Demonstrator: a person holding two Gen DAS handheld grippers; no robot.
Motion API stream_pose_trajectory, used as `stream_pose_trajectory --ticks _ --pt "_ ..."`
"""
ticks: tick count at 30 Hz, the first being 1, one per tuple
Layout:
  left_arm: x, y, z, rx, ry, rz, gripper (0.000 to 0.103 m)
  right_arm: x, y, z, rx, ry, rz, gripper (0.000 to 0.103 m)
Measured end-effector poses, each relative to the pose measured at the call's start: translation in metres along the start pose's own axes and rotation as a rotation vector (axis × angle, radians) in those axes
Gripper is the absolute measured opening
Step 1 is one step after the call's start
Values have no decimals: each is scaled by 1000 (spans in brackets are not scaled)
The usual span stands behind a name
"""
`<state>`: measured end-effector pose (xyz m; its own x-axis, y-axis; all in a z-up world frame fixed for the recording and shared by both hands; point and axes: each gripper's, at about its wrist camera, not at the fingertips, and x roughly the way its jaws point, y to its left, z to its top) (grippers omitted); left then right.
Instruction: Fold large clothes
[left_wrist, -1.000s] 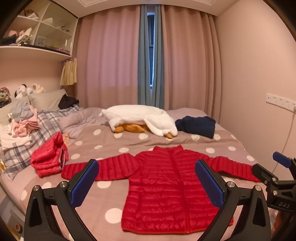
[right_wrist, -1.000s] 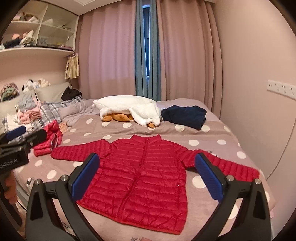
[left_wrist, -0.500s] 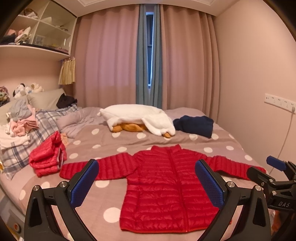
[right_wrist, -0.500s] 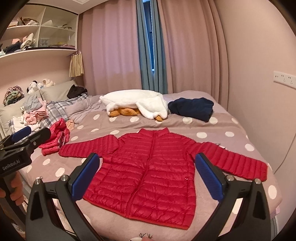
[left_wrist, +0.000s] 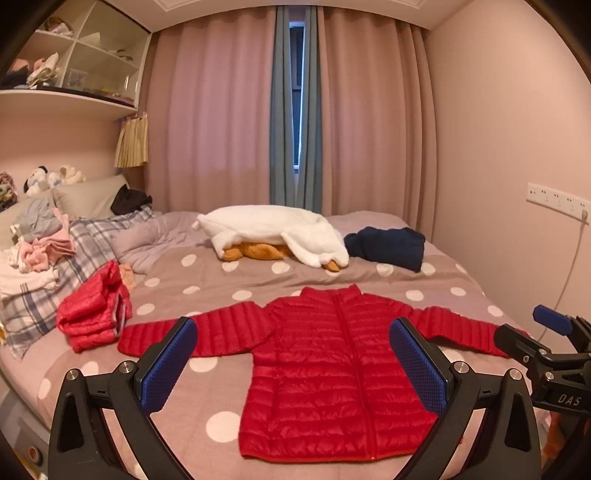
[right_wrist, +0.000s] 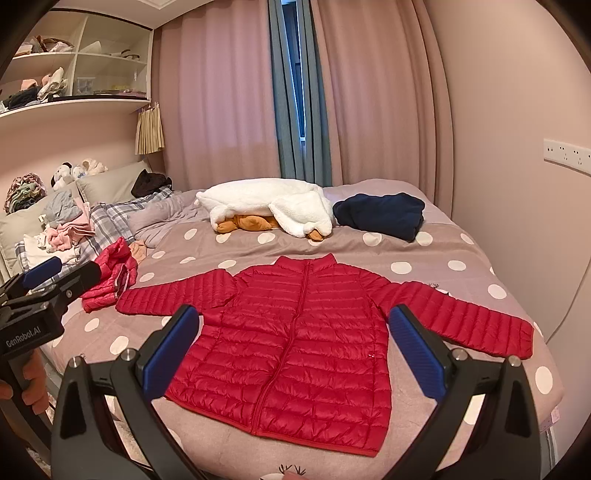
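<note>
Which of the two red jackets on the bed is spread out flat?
The big red jacket at the foot of the bed, zipped, with both sleeves stretched out. The pink-red jacket to its left lies bunched in a heap by the plaid bedding.

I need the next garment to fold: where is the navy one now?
In both views the navy garment lies at the far right of the bed, beside the white fleece, beyond the red jacket.
</note>
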<state>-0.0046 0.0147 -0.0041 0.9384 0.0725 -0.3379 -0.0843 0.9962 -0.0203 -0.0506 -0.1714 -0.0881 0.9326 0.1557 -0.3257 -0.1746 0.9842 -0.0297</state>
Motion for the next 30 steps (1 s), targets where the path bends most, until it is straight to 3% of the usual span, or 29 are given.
stream_pose_trajectory --ticks 30 --pt "-1 -2 -7 13 15 -4 103 4 -7 -1 26 10 -12 103"
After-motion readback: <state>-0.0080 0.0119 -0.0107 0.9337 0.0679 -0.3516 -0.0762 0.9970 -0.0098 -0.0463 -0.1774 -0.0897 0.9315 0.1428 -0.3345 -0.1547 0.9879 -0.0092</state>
